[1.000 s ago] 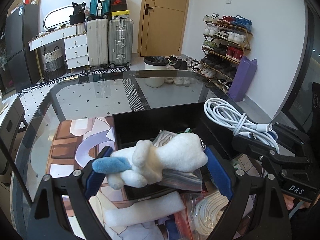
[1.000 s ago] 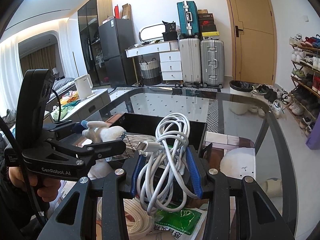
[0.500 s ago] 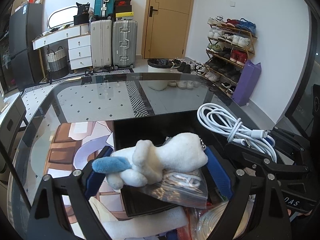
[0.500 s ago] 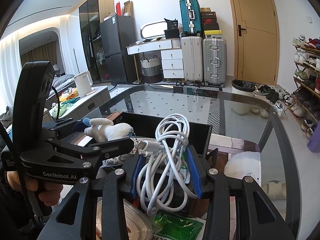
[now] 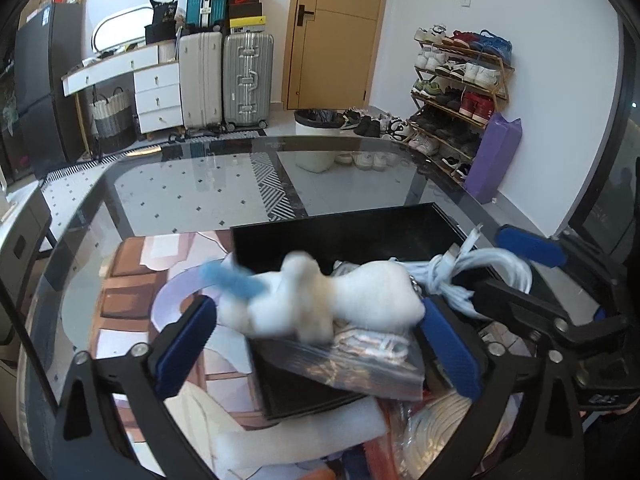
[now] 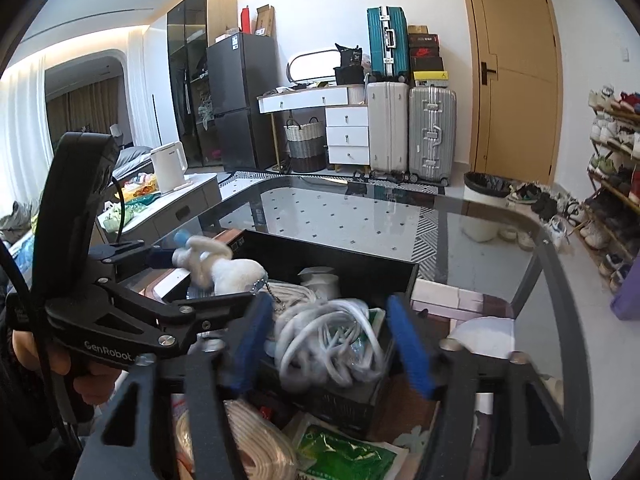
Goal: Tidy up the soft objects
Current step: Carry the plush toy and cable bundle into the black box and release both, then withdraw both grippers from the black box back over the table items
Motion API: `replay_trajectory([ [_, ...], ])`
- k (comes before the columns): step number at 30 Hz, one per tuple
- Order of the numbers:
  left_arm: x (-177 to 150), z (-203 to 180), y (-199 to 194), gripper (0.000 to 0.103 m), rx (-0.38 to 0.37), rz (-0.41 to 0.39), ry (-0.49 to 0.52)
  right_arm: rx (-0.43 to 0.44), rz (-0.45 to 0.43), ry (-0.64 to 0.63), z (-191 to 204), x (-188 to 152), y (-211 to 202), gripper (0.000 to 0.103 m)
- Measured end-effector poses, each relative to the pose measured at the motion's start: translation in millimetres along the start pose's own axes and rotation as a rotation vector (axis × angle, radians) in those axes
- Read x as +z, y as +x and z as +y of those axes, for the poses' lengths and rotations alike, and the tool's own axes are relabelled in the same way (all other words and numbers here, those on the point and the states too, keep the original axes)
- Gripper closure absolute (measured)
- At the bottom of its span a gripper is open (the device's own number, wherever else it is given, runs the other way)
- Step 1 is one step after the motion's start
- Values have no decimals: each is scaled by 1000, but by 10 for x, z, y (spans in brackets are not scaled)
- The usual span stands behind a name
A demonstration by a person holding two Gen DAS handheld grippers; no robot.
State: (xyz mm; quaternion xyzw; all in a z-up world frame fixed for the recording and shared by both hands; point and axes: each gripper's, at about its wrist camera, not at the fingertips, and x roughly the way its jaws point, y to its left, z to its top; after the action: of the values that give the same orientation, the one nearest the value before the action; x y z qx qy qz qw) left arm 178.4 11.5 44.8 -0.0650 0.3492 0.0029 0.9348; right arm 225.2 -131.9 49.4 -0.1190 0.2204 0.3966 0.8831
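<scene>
My left gripper (image 5: 316,344) and right gripper (image 6: 332,344) have just been opening; both stand spread. White plush toy (image 5: 340,300) and white cable bundle (image 6: 328,336), blurred, sit over the black box (image 5: 360,236), on a clear zip bag (image 5: 352,364).

One white plush toy (image 5: 320,304), one bundle of white cable (image 6: 332,332), one black box (image 5: 352,240), two grippers, left gripper (image 5: 316,344) and right gripper (image 6: 332,344), three suitcases (image 5: 248,80) upper centre, one glass table (image 5: 180,184), one shoe rack (image 5: 460,92) at right.
</scene>
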Motion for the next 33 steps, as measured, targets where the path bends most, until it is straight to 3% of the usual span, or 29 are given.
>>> replay_trajectory([
  [3,-30,0,-83,0,7,-16,21,-9,9,2,18,-47,-80,13],
  [9,-120,85,-250,0,24,-34,23,-31,18,31,42,-168,-244,3],
  [23,-490,303,-493,0,54,-21,-11,-73,55,93,45,-411,-486,1],
  [33,-552,338,-494,0,63,-8,-11,-92,110,91,15,-438,-449,1],
])
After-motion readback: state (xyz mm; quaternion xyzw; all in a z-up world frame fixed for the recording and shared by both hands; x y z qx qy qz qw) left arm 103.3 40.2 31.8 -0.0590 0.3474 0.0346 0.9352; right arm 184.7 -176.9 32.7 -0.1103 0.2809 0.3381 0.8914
